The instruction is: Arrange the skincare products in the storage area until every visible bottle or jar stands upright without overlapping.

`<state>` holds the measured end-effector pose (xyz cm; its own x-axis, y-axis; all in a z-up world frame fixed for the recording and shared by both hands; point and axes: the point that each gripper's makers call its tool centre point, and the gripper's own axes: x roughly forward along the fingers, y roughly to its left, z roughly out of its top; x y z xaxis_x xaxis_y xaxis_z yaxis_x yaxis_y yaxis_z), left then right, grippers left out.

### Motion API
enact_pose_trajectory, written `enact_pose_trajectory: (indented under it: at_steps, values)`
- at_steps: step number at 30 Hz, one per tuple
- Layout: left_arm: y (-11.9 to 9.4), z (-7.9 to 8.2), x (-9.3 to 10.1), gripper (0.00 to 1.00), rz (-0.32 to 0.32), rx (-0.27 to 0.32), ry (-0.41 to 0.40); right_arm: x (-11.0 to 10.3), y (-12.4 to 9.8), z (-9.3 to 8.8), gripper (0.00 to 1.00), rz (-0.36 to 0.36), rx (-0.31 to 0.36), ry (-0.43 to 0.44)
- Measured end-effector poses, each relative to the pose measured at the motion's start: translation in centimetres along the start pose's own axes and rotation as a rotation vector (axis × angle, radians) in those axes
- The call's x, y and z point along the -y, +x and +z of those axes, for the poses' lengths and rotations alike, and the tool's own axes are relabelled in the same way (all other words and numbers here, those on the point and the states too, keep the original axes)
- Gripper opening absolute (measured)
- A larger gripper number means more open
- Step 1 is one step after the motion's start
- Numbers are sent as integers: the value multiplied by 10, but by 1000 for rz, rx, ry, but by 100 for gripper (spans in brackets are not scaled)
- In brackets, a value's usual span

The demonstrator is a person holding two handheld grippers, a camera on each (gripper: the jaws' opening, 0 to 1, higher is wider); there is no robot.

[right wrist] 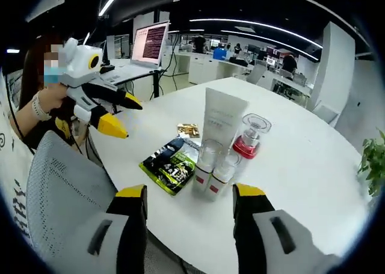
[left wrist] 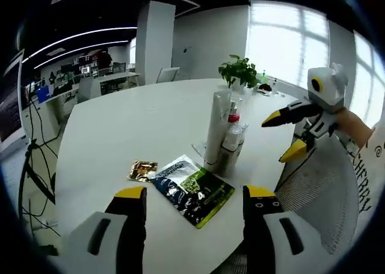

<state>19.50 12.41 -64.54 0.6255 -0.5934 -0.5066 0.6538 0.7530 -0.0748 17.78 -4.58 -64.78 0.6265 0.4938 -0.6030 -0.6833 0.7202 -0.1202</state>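
Both grippers, left gripper (left wrist: pixel 195 211) and right gripper (right wrist: pixel 189 211), hang with jaws apart and empty above the desk (right wrist: pixel 301 166) edge. Beyond them lie one green sachet (right wrist: pixel 171 164) and one gold sachet (right wrist: pixel 188 129), flat. Farther, one white tube (right wrist: pixel 219 121), one red-collared pump bottle (right wrist: pixel 249 139) and two small bottles (right wrist: pixel 204 169) stand clustered upright; approach them slowly, gripping low, so you topple none.
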Motion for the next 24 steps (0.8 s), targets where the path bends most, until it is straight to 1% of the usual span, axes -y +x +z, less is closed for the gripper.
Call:
enact_pose_trajectory:
  at_steps: [2,4,7,13,19,24]
  values:
    - [-2,-4,5,65,-10,-7,17,6,-5,-7,67,-24,-9,12]
    - [-4,-6,8,67,-24,-17,41,8,-6,-12,69,-30,-11,20]
    - [-4,-9,9,73,-35,-32,44,11,-8,-18,75,-38,-21,43]
    - [-9,-12,10,81,-46,-50,46,13,-12,-17,86,-46,-16,53]
    - [-12,-11,15,90,-63,-32,43,13,-11,-13,91,-29,-9,53]
    - [-10,-13,16,95,-54,-21,42,16,-8,-12,96,-19,0,29]
